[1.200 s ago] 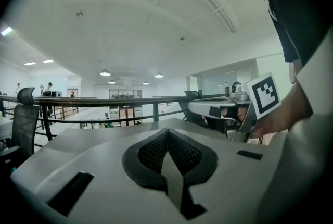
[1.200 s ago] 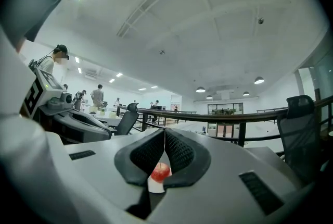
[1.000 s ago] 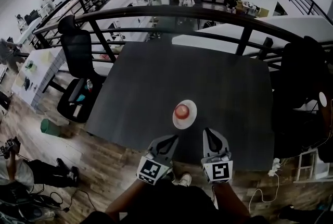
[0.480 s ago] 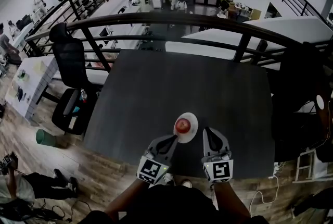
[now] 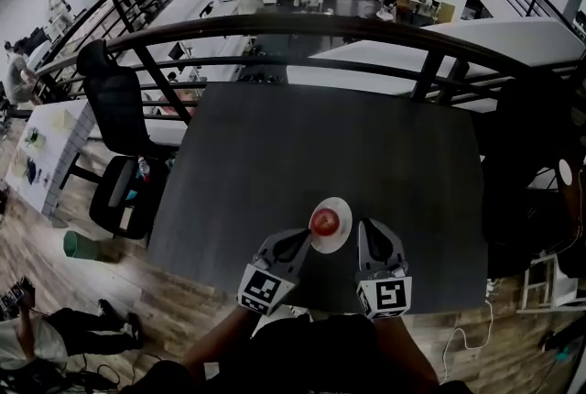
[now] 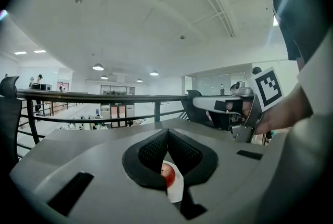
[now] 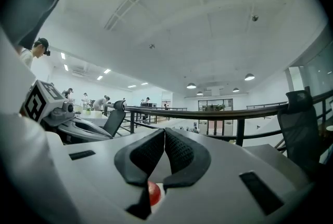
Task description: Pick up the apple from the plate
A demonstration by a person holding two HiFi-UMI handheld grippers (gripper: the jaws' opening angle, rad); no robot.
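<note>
A red apple (image 5: pixel 321 221) lies on a small white plate (image 5: pixel 339 232) near the front edge of the dark table (image 5: pixel 320 145). My left gripper (image 5: pixel 305 239) is shut and empty, its tip right at the plate's near-left rim. My right gripper (image 5: pixel 371 227) is also shut and empty, just right of the plate. In the left gripper view the apple (image 6: pixel 167 175) and plate (image 6: pixel 176 187) show below the closed jaws, just ahead. In the right gripper view the apple (image 7: pixel 153 193) peeks out under the closed jaws, slightly left.
A black railing (image 5: pixel 302 26) runs behind the table. A black office chair (image 5: pixel 114 108) stands at the left, with a green bin (image 5: pixel 78 246) on the wooden floor. Another dark chair (image 5: pixel 536 163) is at the right. People work at desks on the floor below.
Both grippers have come forward over the table's front edge toward the plate, still shut. The apple and plate have stayed where they were on the table.
</note>
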